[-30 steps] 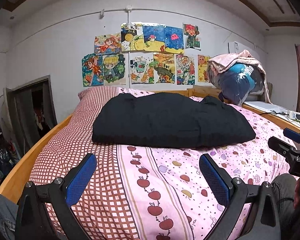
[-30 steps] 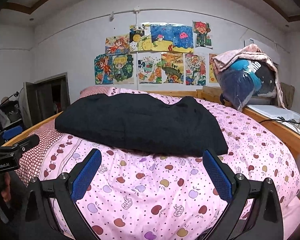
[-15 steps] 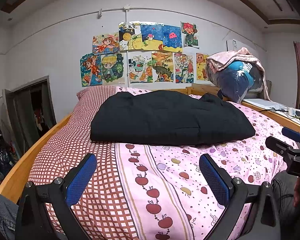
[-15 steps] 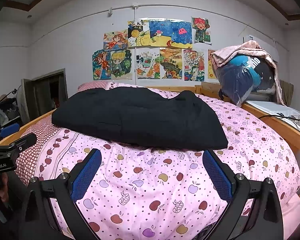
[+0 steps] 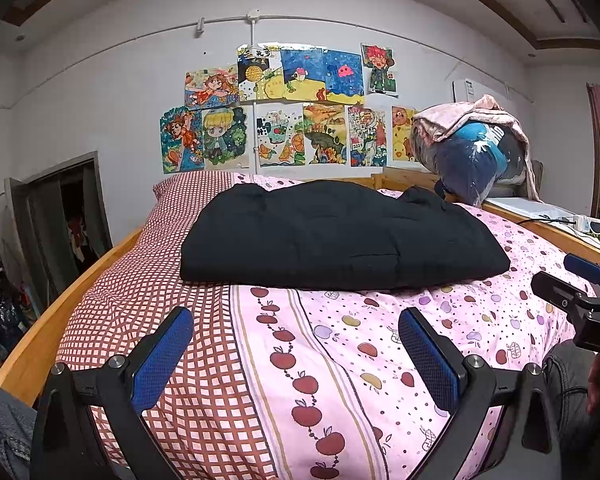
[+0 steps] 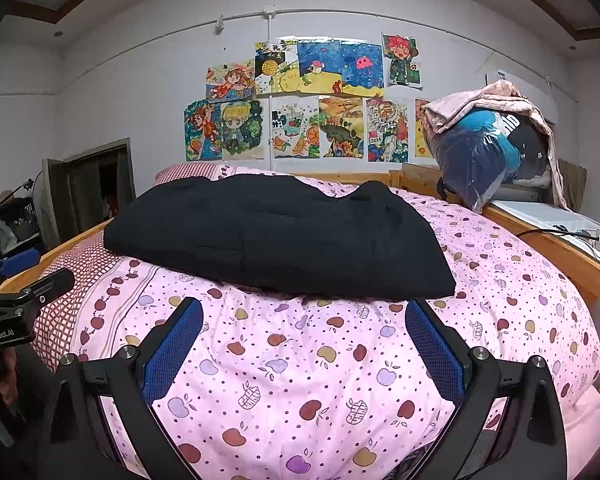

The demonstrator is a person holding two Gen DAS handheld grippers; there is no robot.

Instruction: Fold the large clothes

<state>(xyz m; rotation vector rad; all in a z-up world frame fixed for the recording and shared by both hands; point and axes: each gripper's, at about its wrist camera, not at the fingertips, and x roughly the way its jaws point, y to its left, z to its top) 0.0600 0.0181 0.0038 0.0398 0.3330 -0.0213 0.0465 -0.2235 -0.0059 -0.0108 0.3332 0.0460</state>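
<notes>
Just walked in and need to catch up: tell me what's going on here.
A person holds a two-finger gripper in each hand at the foot of a bed with a pink apple-print duvet. A black garment lies on it as a compact folded bundle. The left gripper and right gripper are both open, empty, and short of the garment, touching nothing.

Pink fruit-print duvet [image 5: 380,360] covers the bed; drawings [image 5: 284,108] on the wall at twelve o'clock; bagged bedding [image 6: 488,152] at two o'clock.

black garment [image 5: 340,236] hides bed's far end; left tongs [image 5: 296,356] base cropped (btm edge).
</notes>
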